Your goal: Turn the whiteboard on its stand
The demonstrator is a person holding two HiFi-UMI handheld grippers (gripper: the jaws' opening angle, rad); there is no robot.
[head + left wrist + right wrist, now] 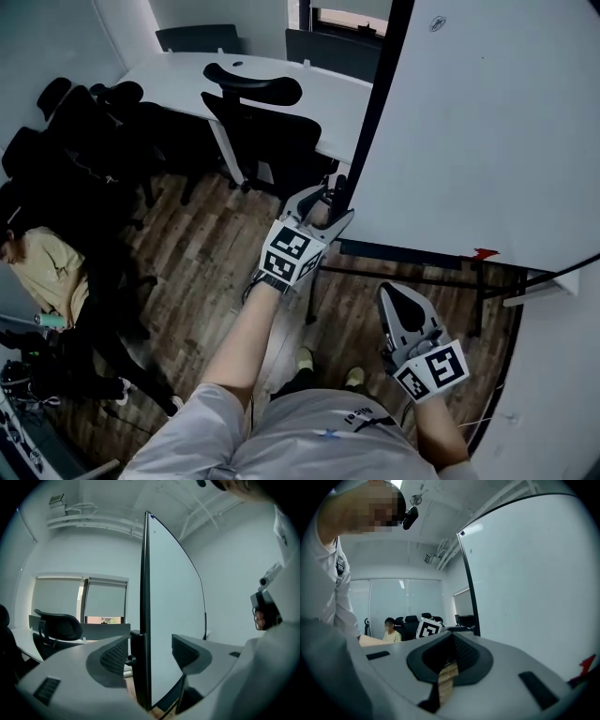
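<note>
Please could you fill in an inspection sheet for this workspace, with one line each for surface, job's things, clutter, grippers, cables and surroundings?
surface: wooden floor.
job's things: whiteboard, upright on its dark stand.
clutter: black office chairs beside a white desk.
grippers: left gripper open, jaws either side of the whiteboard's dark edge, pads not closed on it; right gripper shut, empty, lower and apart from the board.
cables: nothing seen.
surroundings: office room; seated person at far left; window with blinds.

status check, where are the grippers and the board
Left gripper open, astride whiteboard edge, not clamped. Right gripper shut, empty, clear of board. Whiteboard upright. Office chair and desk close behind it.
</note>
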